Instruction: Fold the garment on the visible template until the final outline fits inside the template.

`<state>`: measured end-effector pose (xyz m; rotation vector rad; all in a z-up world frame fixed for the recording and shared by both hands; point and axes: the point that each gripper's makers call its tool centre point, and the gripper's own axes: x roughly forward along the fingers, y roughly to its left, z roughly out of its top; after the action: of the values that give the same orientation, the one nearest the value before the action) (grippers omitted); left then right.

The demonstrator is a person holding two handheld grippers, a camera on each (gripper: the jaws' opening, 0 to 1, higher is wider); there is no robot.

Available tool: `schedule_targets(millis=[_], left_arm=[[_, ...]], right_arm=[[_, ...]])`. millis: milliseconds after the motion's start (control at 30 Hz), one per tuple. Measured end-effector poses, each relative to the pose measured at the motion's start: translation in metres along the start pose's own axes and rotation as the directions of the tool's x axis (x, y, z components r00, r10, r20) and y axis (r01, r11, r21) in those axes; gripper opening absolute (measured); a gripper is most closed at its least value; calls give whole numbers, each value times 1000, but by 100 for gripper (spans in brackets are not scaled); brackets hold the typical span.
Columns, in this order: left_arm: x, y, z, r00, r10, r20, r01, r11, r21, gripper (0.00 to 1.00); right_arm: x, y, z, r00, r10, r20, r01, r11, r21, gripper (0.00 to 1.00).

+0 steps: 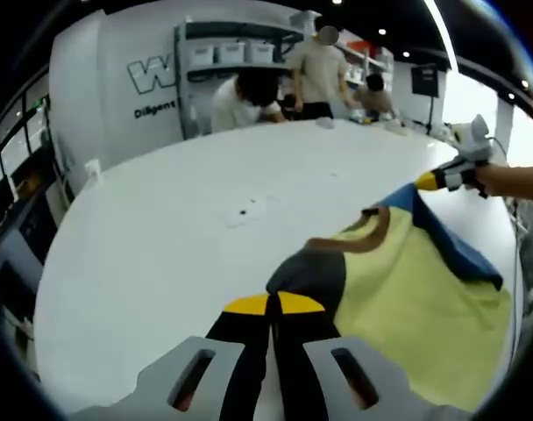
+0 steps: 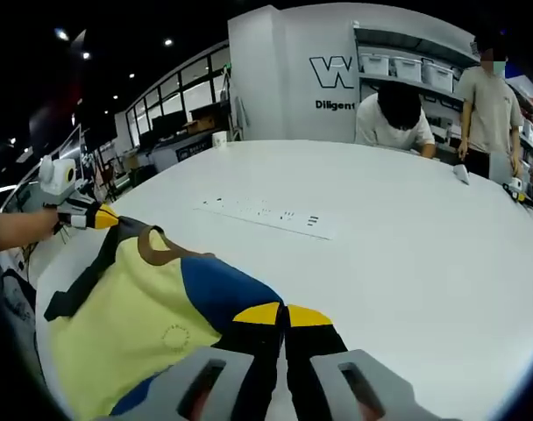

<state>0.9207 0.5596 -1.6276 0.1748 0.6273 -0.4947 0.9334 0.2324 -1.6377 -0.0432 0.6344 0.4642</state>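
Left gripper view, left to right: white table (image 1: 161, 228); left gripper (image 1: 273, 304) at lower centre, yellow-tipped jaws pressed together, pinching the dark edge of the garment (image 1: 407, 289); yellow panel, brown collar and blue sleeve spreading to lower right; right gripper (image 1: 431, 181) at right edge, clamped on the blue corner. Right gripper view: left gripper (image 2: 107, 219) at left edge; garment (image 2: 152, 307) lower left; right gripper (image 2: 284, 316) lower centre, jaws closed on blue fabric; printed strip (image 2: 266, 215) mid-table. Risk: uneven pull would skew the fold; thin bite may slip, dropping a corner.
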Motion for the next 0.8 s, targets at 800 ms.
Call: schedule_targets(millis=[800], left_arm=[[-80,-2,32,979,77,189,-61,994,-87,28]], right_arm=[[-89,-16,3,993,-28,114,23,999,40,10]])
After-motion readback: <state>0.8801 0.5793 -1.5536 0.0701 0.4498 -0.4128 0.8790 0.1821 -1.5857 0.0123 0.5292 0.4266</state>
